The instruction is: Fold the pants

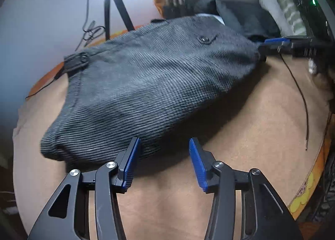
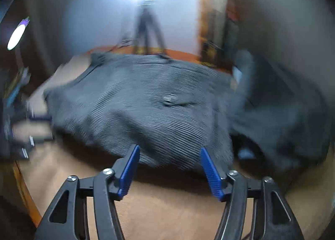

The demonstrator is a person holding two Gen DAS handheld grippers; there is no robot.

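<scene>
The dark grey ribbed pants lie folded in a thick bundle on the tan table, with a buttoned pocket on top. My left gripper is open and empty at the bundle's near edge. In the left wrist view the right gripper shows at the bundle's far right corner. In the blurred right wrist view the pants fill the middle, and my right gripper is open and empty at their near edge.
A black tripod stands behind the table by a white wall. More dark clothing lies at the back right, also to the right in the right wrist view. A thin black cable trails over the table's right side.
</scene>
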